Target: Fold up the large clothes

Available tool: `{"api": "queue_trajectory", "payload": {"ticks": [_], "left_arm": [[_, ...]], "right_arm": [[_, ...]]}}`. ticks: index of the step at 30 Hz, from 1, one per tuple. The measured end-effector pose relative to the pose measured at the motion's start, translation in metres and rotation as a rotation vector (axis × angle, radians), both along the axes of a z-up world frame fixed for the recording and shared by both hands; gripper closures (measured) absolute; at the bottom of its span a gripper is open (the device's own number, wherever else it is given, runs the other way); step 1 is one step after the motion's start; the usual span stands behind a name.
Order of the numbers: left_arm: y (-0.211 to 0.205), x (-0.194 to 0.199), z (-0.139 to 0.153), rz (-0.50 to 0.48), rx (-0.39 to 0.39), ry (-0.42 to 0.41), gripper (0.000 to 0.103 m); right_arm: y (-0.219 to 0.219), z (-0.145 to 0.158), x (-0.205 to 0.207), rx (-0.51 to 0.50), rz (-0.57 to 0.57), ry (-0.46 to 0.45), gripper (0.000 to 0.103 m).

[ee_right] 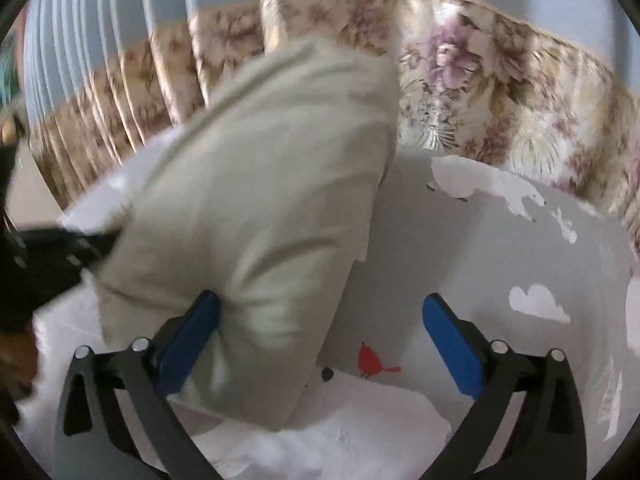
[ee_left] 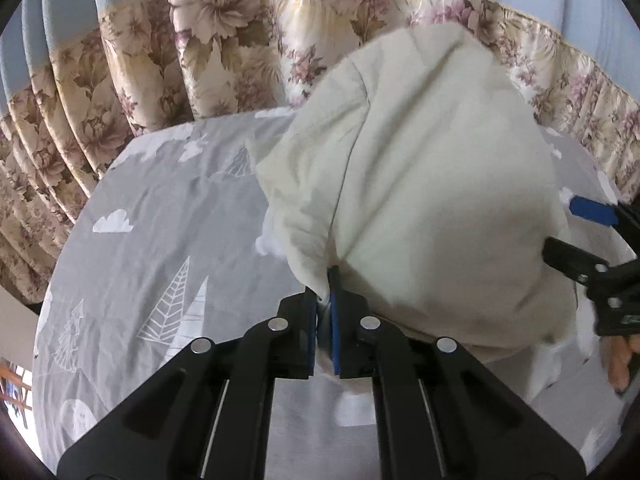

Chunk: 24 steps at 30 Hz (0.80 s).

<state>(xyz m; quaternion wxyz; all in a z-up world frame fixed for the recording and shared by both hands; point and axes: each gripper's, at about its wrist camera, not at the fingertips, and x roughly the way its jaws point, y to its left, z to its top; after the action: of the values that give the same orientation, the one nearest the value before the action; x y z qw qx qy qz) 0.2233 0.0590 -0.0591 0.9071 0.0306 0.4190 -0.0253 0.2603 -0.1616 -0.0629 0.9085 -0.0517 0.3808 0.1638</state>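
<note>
A large cream garment point(ee_left: 420, 200) hangs bunched and lifted over the bed. In the left wrist view my left gripper point(ee_left: 326, 304) is shut on a fold at the garment's lower edge, the cloth pinched between its blue pads. My right gripper point(ee_left: 574, 232) shows at the right edge beside the cloth. In the right wrist view the garment point(ee_right: 260, 200) is blurred, and my right gripper point(ee_right: 320, 340) stands wide open. Its left pad point(ee_right: 188, 344) rests against the cloth; its right pad point(ee_right: 452, 348) is free over the sheet. The left gripper point(ee_right: 48, 256) is a dark blur at the left.
A grey bedsheet point(ee_left: 160, 240) printed with white clouds and trees covers the bed point(ee_right: 500, 260). Floral curtains point(ee_left: 180, 60) hang close behind it. White fabric point(ee_right: 320, 432) lies bunched near my right gripper. A person's hand point(ee_left: 620, 360) shows at the right edge.
</note>
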Motion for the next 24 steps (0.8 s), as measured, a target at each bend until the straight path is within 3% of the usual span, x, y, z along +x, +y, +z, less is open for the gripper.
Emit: {"api": "queue_trajectory", "payload": {"ticks": [3, 6, 9, 11, 13, 16, 20, 24], "left_arm": [[0.006, 0.001, -0.015, -0.028, -0.009, 0.010, 0.093], [0.007, 0.001, -0.015, -0.066, 0.007, -0.007, 0.091], [0.016, -0.002, 0.006, -0.064, -0.013, -0.033, 0.070], [0.023, -0.005, 0.028, -0.039, -0.040, -0.072, 0.046], [0.025, -0.004, 0.053, -0.031, -0.062, -0.122, 0.041], [0.014, 0.014, 0.084, -0.034, -0.093, -0.170, 0.025], [-0.018, 0.061, 0.095, -0.060, -0.099, -0.166, 0.023], [-0.049, 0.102, 0.080, -0.072, -0.090, -0.131, 0.023]], "right_arm": [[0.006, -0.010, 0.004, -0.020, -0.005, 0.014, 0.003], [0.020, -0.005, 0.000, -0.108, -0.021, -0.029, 0.003], [0.017, 0.006, -0.004, -0.115, -0.023, -0.030, 0.003], [0.007, 0.024, -0.003, -0.073, -0.015, -0.015, 0.003], [-0.006, 0.051, -0.003, -0.025, -0.020, -0.073, 0.003], [-0.028, 0.095, 0.011, 0.039, -0.074, -0.179, 0.002], [-0.042, 0.102, 0.063, 0.056, -0.143, -0.195, 0.002], [-0.043, 0.078, 0.108, 0.109, -0.177, -0.143, 0.002]]}}
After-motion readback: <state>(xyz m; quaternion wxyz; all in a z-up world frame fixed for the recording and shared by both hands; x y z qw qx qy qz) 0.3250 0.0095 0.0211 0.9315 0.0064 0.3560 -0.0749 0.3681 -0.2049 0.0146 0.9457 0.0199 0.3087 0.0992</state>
